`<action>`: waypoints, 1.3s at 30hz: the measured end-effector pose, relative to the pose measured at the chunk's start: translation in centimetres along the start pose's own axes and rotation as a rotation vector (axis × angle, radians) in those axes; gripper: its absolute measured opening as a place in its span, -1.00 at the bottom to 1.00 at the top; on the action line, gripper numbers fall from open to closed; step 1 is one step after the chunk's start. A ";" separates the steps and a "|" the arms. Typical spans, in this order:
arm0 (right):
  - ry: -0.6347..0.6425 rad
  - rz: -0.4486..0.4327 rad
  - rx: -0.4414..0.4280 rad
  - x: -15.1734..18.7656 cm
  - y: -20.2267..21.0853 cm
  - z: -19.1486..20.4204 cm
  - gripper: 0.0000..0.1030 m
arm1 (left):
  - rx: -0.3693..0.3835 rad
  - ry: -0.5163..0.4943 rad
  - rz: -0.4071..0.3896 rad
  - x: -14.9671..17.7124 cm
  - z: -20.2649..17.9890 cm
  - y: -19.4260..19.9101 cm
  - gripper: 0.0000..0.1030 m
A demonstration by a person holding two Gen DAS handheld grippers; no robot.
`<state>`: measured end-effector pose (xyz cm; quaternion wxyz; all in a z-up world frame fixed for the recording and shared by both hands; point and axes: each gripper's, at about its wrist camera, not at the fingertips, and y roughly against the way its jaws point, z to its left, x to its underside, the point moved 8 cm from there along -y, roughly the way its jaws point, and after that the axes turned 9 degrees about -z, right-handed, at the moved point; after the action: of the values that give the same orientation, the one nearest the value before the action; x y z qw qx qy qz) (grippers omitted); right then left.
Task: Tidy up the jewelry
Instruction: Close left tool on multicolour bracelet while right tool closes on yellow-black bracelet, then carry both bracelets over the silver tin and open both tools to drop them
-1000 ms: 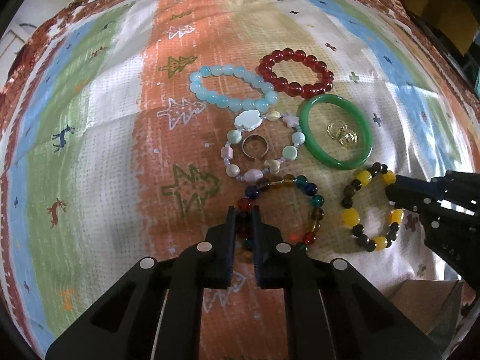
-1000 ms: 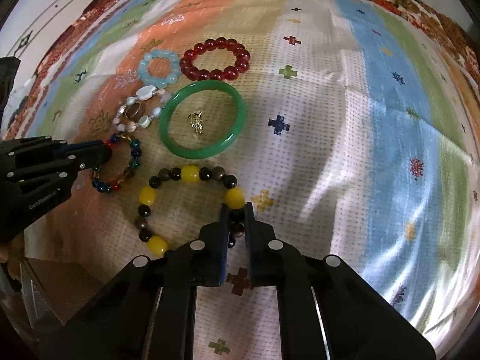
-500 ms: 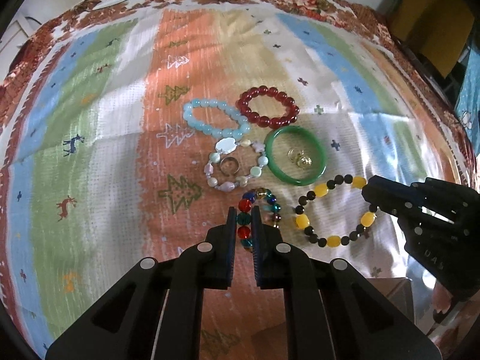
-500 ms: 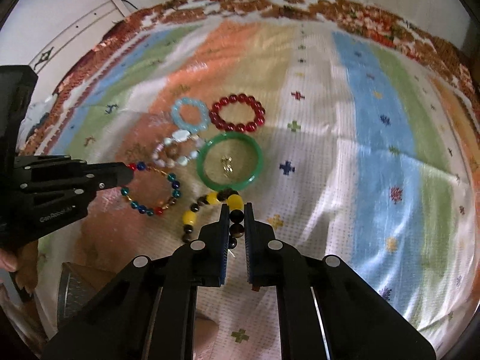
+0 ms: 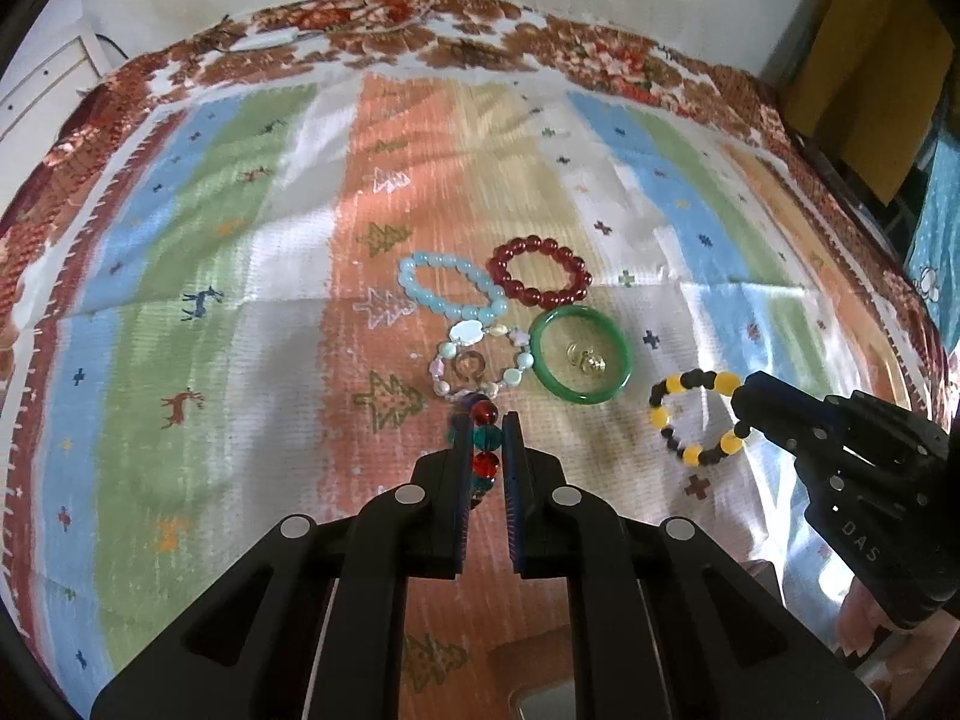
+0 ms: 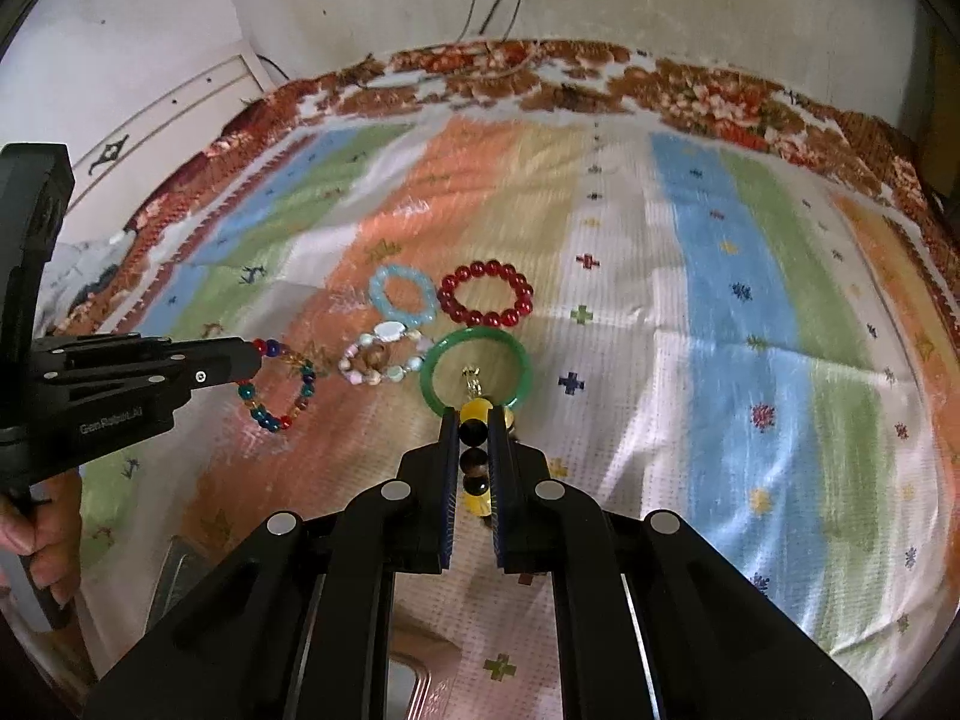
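Note:
My left gripper is shut on a multicolour bead bracelet and holds it lifted above the striped cloth. My right gripper is shut on a yellow-and-black bead bracelet, also lifted. On the cloth lie a light blue bead bracelet, a dark red bead bracelet, a pastel stone bracelet around a metal ring, and a green bangle around small gold pieces.
The striped cloth has a floral border at the back by a white wall. A cardboard-coloured box edge shows below the grippers. A yellow-brown object stands at the far right.
Both grippers have risen and pulled back from the cloth, each lifting its bracelet off the surface. The jewelry left on the cloth has not moved.

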<state>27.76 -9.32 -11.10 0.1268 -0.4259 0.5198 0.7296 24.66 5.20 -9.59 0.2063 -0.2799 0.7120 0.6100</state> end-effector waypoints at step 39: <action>0.111 -0.244 -0.145 1.3 12.3 5.9 -0.81 | 0.096 -0.090 -0.206 3.9 -5.3 12.1 -0.83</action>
<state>16.39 -9.82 -3.54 0.1544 -0.5337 0.4162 0.7198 14.12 0.59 -2.06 0.3128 -0.3134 0.6979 0.5629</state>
